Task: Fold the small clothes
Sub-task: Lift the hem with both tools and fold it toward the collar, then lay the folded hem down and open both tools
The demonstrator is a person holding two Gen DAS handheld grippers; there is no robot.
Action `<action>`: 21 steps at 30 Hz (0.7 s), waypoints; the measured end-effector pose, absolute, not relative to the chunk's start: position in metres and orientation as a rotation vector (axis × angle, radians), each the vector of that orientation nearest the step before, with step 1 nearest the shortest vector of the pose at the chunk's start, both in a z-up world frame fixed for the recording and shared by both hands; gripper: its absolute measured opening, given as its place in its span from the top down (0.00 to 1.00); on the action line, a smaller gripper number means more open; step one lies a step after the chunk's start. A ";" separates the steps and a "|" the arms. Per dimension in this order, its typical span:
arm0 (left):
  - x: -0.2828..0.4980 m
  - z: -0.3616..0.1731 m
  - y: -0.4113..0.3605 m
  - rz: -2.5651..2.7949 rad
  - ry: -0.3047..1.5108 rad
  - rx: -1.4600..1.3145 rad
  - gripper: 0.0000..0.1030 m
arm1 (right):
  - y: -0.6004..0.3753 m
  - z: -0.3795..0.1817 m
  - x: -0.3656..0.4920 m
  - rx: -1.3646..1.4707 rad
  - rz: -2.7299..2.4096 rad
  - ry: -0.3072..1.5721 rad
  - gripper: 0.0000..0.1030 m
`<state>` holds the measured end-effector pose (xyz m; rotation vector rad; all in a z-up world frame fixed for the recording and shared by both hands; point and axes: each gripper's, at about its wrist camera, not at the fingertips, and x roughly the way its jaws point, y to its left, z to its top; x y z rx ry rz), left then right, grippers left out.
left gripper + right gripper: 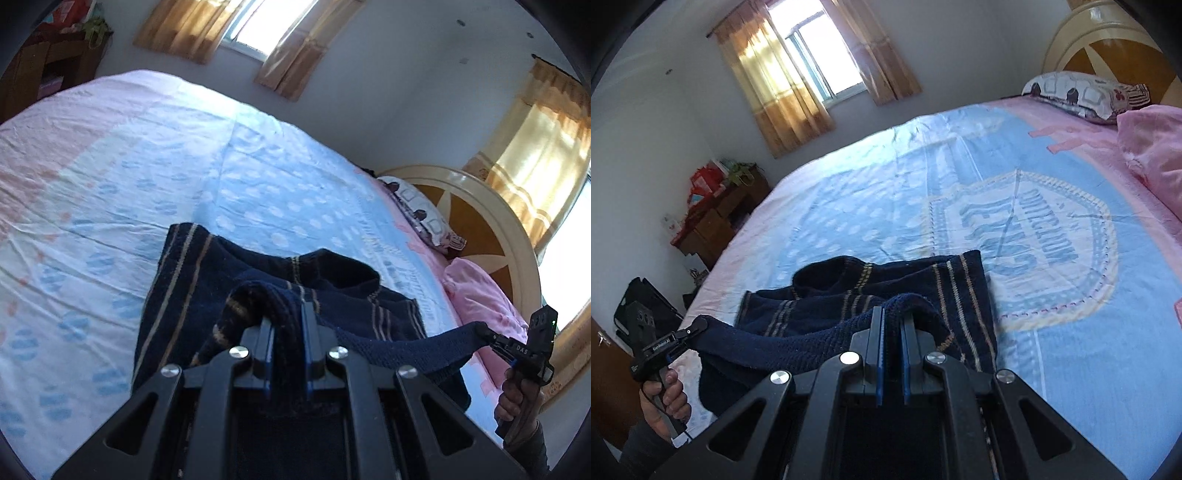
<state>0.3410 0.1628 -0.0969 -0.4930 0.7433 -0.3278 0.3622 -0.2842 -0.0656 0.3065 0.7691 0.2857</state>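
A dark navy knitted garment with thin tan stripes (207, 295) lay low in the frame on the blue and pink printed bedsheet (147, 166). The left gripper (286, 314) was clenched on its near edge, and the right gripper (892, 321) pinched the same edge, stretched between them.

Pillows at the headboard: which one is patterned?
The white pillow with dark printed shapes, lying nearest the headboard. The pink pillow beside it is plain.
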 end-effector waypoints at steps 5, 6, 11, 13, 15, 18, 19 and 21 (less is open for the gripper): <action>0.367 -0.110 0.160 -0.318 0.773 -0.490 0.88 | -0.289 -0.088 0.394 0.316 0.271 0.831 0.94; 0.371 -0.112 0.160 -0.315 0.777 -0.491 0.88 | -0.289 -0.092 0.400 0.317 0.269 0.843 0.94; 0.391 -0.126 0.162 -0.289 0.805 -0.506 0.87 | -0.292 -0.115 0.433 0.331 0.263 0.902 0.94; 0.396 -0.129 0.163 -0.263 0.806 -0.501 0.85 | -0.293 -0.120 0.446 0.348 0.278 0.911 0.94; 0.398 -0.133 0.165 -0.242 0.808 -0.512 0.80 | -0.295 -0.124 0.457 0.377 0.271 0.910 0.93; 0.400 -0.137 0.172 -0.218 0.805 -0.544 0.77 | -0.294 -0.128 0.473 0.400 0.270 0.906 0.93; 0.400 -0.137 0.176 -0.210 0.801 -0.553 0.77 | -0.294 -0.131 0.480 0.406 0.259 0.909 0.92; 0.398 -0.132 0.185 -0.191 0.786 -0.578 0.65 | -0.294 -0.132 0.487 0.422 0.251 0.915 0.89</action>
